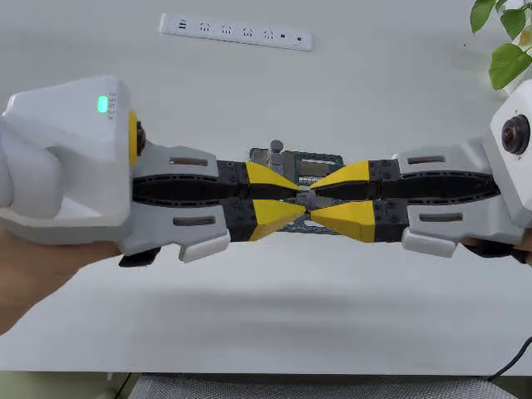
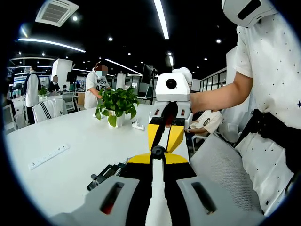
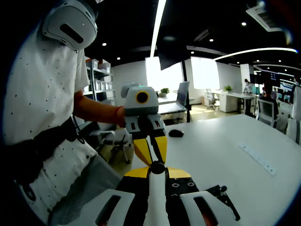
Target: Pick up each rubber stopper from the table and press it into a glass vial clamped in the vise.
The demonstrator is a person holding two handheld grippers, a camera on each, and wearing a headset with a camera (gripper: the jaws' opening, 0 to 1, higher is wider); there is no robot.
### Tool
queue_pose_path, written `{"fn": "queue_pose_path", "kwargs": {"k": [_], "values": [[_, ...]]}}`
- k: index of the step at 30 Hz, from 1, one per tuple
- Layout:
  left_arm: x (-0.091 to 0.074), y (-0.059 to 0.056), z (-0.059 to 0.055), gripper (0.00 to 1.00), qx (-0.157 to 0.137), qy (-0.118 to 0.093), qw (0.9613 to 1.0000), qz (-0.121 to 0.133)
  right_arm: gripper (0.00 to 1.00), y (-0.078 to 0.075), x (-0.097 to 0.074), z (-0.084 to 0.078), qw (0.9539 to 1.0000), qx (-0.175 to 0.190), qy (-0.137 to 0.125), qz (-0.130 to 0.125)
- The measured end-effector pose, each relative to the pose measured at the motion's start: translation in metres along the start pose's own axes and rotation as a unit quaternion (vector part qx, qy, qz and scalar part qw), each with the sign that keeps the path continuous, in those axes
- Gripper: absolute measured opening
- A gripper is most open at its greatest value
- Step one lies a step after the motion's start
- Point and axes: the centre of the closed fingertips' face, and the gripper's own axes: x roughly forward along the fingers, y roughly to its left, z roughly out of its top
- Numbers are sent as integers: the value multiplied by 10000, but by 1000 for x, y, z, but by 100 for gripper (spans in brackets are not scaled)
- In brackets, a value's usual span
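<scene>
Head view, nearest edge first: grey mesh chair back (image 1: 316, 387) below the white table (image 1: 249, 291). A hand (image 1: 37, 266) at the left edge carries the left gripper (image 1: 299, 199), and the right gripper (image 1: 319, 199) comes in from the opposite side. The two are level and tip to tip above the table. A small dark rubber stopper (image 1: 309, 200) sits where the four yellow fingertips converge, off the table surface. Each pair of fingertips is drawn nearly together at the stopper. Cannot tell which pair, if either, actually clamps it. Both gripper views show the same dark round piece at the tips of their own jaws. The vise (image 1: 295, 160) sits on the table directly behind and under the tips, largely covered by them, and no vial can be made out. Farther back are a white power strip (image 1: 235, 32) and plant leaves (image 1: 505, 50) at the far right corner.
</scene>
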Motion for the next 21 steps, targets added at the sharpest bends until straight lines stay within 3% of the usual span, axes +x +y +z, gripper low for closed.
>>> {"fn": "queue_pose_path", "kwargs": {"k": [21], "values": [[-4, -7, 6, 4, -253, -155, 9992, -282, 7, 9, -1, 7, 9998, -139, -6, 113]]}}
